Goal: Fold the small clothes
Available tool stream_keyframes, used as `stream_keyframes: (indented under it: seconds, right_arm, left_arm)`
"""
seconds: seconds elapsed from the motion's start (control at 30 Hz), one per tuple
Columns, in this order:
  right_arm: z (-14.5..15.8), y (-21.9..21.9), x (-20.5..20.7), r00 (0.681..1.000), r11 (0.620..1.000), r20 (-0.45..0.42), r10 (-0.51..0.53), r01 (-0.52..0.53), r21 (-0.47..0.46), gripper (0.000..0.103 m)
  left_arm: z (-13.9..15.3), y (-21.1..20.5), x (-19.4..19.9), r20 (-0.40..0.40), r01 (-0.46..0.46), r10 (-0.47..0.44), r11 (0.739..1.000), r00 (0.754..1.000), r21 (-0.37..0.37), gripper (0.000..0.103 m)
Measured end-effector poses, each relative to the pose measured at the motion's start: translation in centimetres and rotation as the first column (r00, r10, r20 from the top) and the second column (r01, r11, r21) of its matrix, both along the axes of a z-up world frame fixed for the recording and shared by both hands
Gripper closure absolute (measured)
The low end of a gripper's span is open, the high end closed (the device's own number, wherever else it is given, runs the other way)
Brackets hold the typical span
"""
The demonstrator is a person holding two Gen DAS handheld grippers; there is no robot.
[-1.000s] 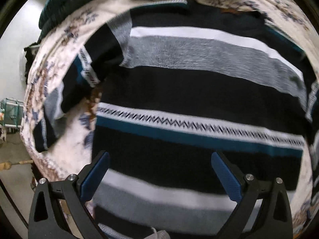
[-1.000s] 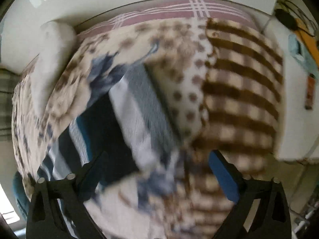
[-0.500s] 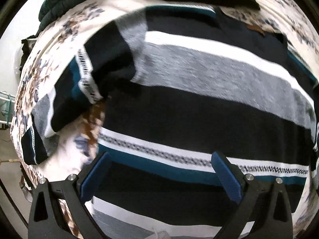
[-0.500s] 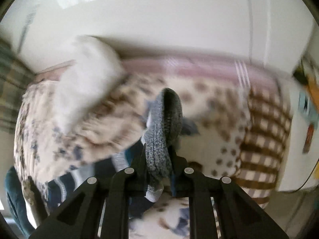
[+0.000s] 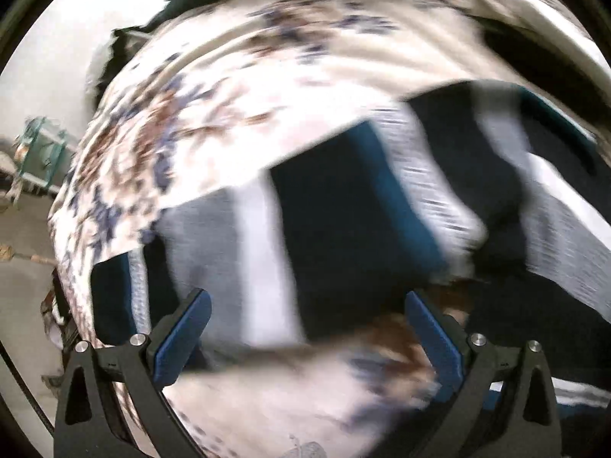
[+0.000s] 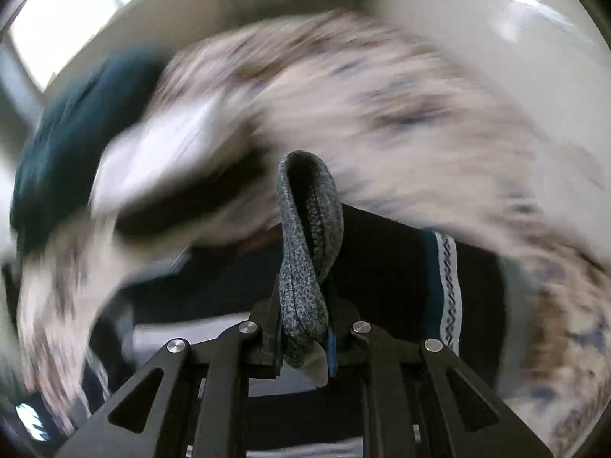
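Where left shows none, sleeve (image 6: 309, 252) between right tongs (image 6: 305, 347).

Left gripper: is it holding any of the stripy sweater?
No, the left gripper has its blue pads wide apart above the stripy sweater, pinching nothing.

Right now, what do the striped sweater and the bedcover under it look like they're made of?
Striped sweater: knitted yarn, probably wool or acrylic, matte; marled grey loops show on the fold pinched in the right claw. Bedcover: thin woven printed fabric, perhaps cotton, smooth and floral, though blur hides the weave.
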State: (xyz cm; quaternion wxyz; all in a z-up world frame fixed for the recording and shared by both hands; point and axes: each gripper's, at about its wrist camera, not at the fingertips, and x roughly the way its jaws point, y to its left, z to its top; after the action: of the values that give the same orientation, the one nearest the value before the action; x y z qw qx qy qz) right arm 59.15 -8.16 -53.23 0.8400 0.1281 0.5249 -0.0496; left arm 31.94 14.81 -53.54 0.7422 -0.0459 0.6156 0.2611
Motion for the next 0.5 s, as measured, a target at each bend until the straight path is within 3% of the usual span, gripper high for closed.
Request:
stream_keyframes:
  seconds: [0.1,0.23,0.33,0.4,0.47,0.5]
  right_arm:
    - [-5.1,12.6,1.9,0.975,0.977,-0.083,0.208,-0.210,-0.023,0.086]
    - [-6.3,22.3,1.1,0.935,0.937,-0.102,0.340,-0.346,-0.041,0.087]
    - [-6.2,26.4,-0.4,0.896,0.894,-0.110,0.430,-0.440,-0.084,0.087]
    - [-7.4,27.6,-1.5,0.870,0.869,-0.167,0.464,-0.484,-0.106,0.083]
    - [-7.8,26.7,-1.7,0.860,0.876,-0.211,0.464,-0.481,-0.037,0.079]
    - [-7.6,25.5,-1.8,0.867,0.889,-0.213,0.450,-0.459,0.008,0.066]
  left_arm:
    - [-1.1,3.2,-1.3,-0.015,-0.071,0.071,0.997,0.997,-0.022,0.000]
    - [-1.7,5.7,-2.7,-0.012,-0.103,0.102,0.992,0.995,-0.070,0.000]
    - [-1.9,6.3,-3.0,-0.012,-0.084,0.083,0.993,0.996,-0.083,0.000]
    - [-1.3,7.2,-3.4,0.007,-0.077,0.078,0.992,0.997,-0.103,0.000]
    - [0.3,8.4,-4.5,0.046,-0.083,0.090,0.988,0.995,-0.128,0.000]
    - [1.0,9.0,-5.3,0.055,-0.094,0.102,0.987,0.993,-0.133,0.000]
